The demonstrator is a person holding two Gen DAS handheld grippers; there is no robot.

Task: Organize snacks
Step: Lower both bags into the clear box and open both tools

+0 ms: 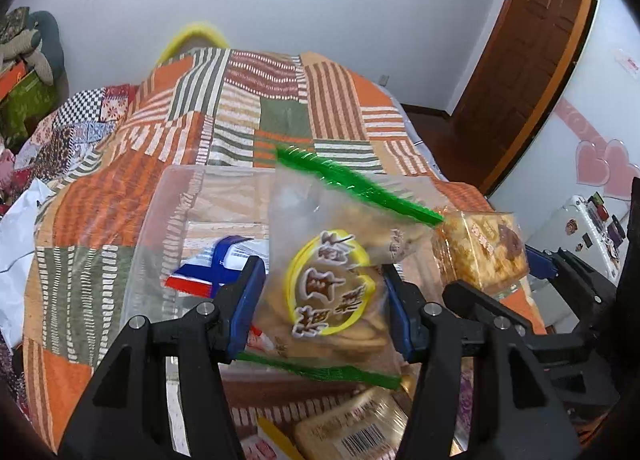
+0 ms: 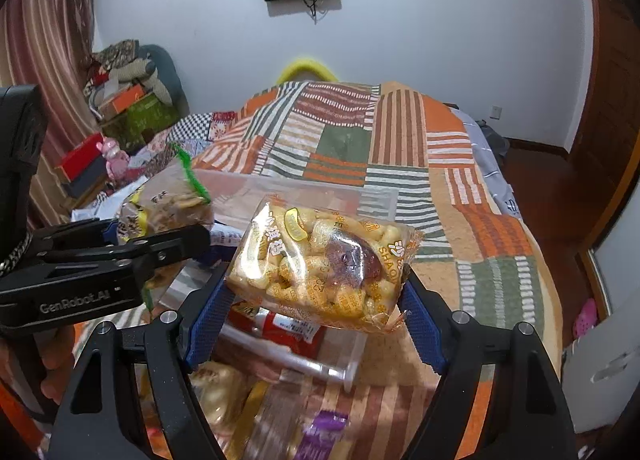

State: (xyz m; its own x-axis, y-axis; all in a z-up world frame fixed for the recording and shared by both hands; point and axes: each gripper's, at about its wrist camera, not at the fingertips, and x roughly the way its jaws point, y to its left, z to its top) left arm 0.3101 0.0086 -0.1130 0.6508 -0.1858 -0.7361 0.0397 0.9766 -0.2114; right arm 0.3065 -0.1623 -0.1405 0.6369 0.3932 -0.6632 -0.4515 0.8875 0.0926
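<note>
The left gripper (image 1: 324, 316) is clamping a green-edged biscuit bag (image 1: 332, 276), and the right gripper (image 2: 316, 300) is pinching a puffed-rice pack (image 2: 324, 264), both over the clear bin (image 1: 208, 196) on the bed (image 1: 100, 196). The bin is holding a few packets; several snacks (image 2: 224, 392) are lying outside.

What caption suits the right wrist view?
Right tongs grip a puffed-snack packet above a clear bin on a patchwork bedspread.

Two grippers, two snack packs aloft over one clear bin

Left gripper (image 1: 322, 314) holds one green-edged bag (image 1: 332, 280); right gripper (image 2: 316, 300) one rice-puff pack (image 2: 320, 264); one bin (image 1: 176, 220); several more packets lie below, number unclear.
</note>
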